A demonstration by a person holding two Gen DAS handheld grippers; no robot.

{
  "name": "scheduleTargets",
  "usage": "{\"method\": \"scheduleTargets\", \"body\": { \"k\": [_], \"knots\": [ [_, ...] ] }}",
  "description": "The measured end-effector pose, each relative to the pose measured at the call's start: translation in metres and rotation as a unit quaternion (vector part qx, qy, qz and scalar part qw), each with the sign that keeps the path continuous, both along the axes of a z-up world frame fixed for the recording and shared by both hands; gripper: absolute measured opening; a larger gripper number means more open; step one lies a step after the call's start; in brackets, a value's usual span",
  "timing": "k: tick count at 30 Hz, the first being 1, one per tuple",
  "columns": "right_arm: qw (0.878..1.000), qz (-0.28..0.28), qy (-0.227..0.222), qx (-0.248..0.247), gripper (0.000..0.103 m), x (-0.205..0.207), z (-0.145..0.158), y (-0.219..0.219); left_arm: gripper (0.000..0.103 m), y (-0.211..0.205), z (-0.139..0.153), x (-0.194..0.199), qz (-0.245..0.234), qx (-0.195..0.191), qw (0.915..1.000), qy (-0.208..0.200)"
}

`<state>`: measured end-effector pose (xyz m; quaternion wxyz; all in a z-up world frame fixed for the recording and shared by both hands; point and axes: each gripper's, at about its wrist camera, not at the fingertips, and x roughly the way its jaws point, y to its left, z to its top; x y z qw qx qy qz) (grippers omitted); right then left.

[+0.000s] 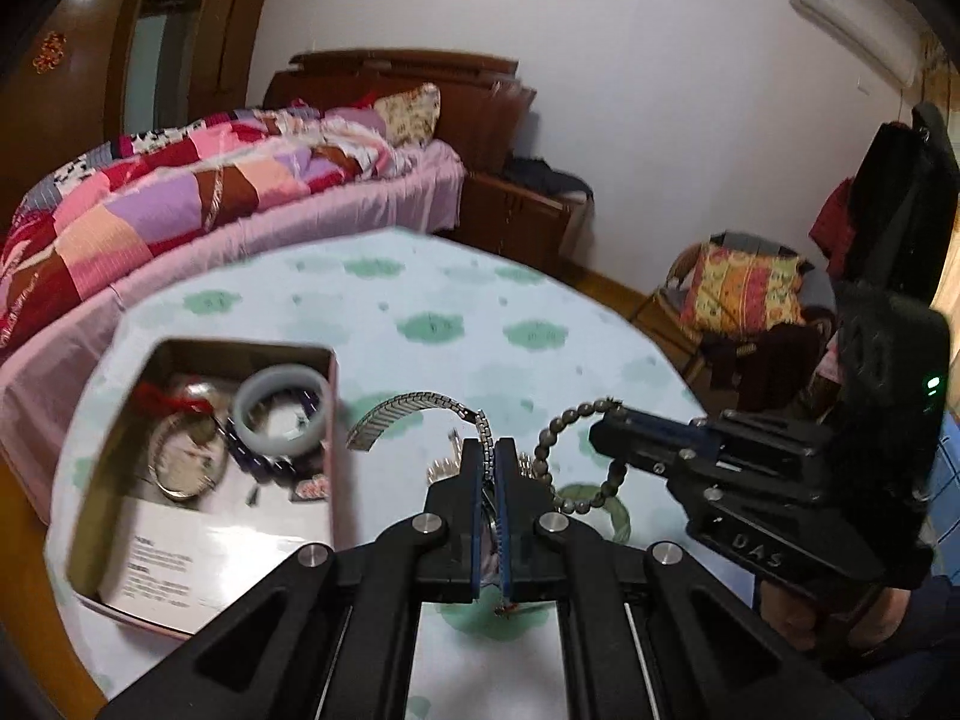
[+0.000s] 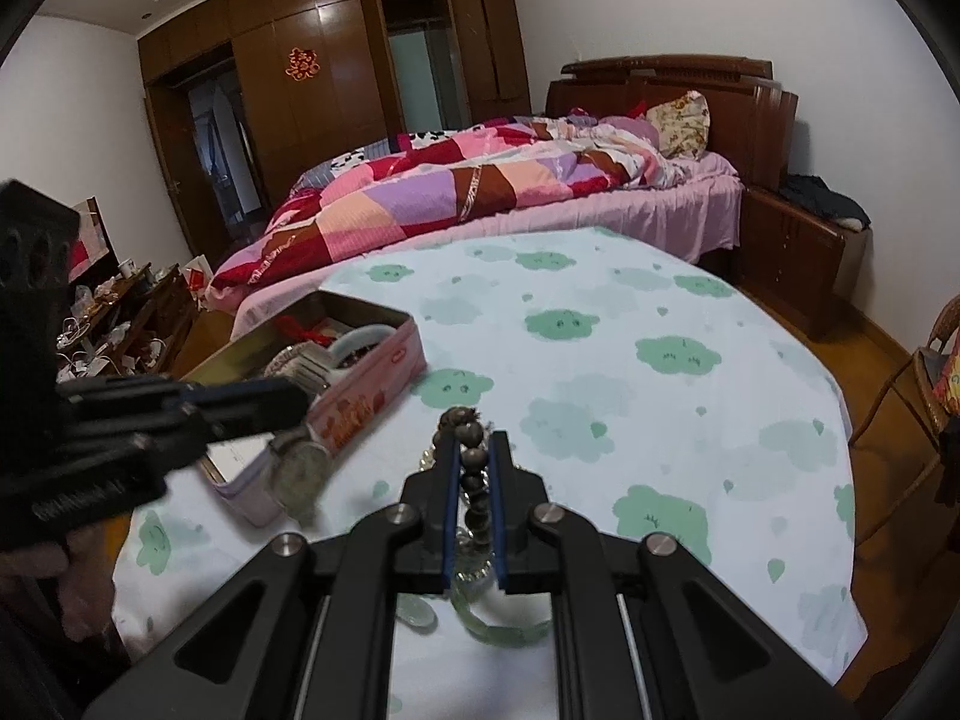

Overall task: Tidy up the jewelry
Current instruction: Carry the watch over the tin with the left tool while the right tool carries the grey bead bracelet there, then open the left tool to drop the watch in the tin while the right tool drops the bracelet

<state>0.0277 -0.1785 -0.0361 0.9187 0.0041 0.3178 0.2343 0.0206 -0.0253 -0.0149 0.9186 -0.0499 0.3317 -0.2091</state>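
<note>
1. Left gripper [image 1: 493, 450]: jaws clamped on a wristwatch [image 2: 303, 468] with a metal stretch band [image 1: 396, 411]; the watch hangs clear of the table, beside the tin.
2. Right gripper [image 2: 474, 450]: jaws closed on a dark bead bracelet [image 1: 567, 438], lifted off the cloth.
3. Open tin [image 1: 198, 540], on the cloud-print tablecloth [image 2: 630, 312]: holds a pale bangle [image 1: 282, 411], a red cord and what may be a second watch.
4. Green bangle [image 2: 504, 630]: lies on the cloth under the right gripper.

Lettering "DAS" on the black body of the right gripper [image 1: 606, 429] | printed lines on the white card in the tin box [image 1: 327, 420], too blurred to read | red emblem on the wardrobe door [image 2: 302, 63], not legible
</note>
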Motion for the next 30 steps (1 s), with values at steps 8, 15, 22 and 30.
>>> {"method": "scheduleTargets", "body": {
  "k": [8, 15, 22, 30],
  "knots": [
    [0.999, 0.031, -0.025, -0.002, 0.011, 0.002, 0.019, 0.027, 0.002, 0.035, 0.021, -0.002, 0.041, -0.015, 0.9986, -0.029],
    [0.996, 0.077, -0.032, 0.008, 0.011, 0.01, 0.032, 0.064, 0.002, 0.071, 0.02, 0.001, 0.085, -0.02, 0.9956, -0.034],
    [0.991, 0.133, -0.025, 0.01, 0.011, 0.02, 0.026, 0.114, 0.002, 0.099, 0.004, 0.009, 0.124, -0.009, 0.992, -0.022],
    [0.987, 0.156, 0.029, -0.026, 0.011, 0.037, -0.017, 0.15, 0.003, 0.111, -0.025, 0.024, 0.15, 0.001, 0.9885, 0.019]
  ]
}}
